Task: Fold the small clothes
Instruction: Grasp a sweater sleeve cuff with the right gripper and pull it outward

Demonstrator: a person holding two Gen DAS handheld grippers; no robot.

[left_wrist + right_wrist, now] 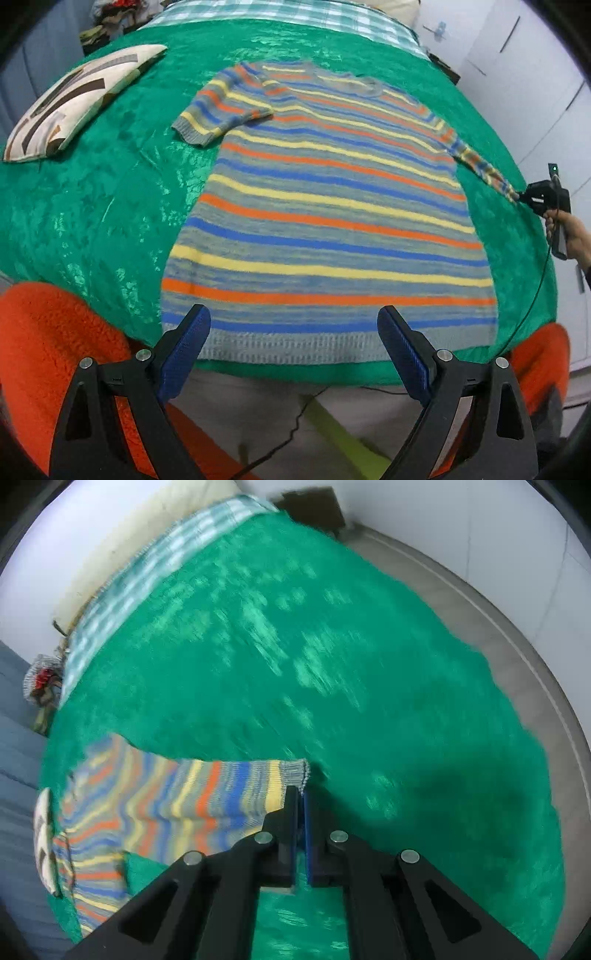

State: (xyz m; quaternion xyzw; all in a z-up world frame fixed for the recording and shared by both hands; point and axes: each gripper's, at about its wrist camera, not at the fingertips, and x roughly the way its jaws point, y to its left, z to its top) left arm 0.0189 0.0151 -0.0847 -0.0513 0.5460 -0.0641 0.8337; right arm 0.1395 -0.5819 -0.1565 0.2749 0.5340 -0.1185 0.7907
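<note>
Across the green bedspread (110, 206) the striped sweater (332, 229) lies flat, hem nearest, evidently spread for folding. Right tongs (300, 794) are clamped on the right sleeve cuff (291, 771), drawing it outward. Left tongs (293, 328) hang wide apart and empty above the hem. Patterned pillow (74, 103) rests far left.

A home bedroom: bed under a shiny green velvet bedspread (92, 206), a teal-and-white checked sheet (280, 14), a cream cushion with brown geometric patches (77, 99), white panelled wardrobe doors (517, 55) beside.
</note>
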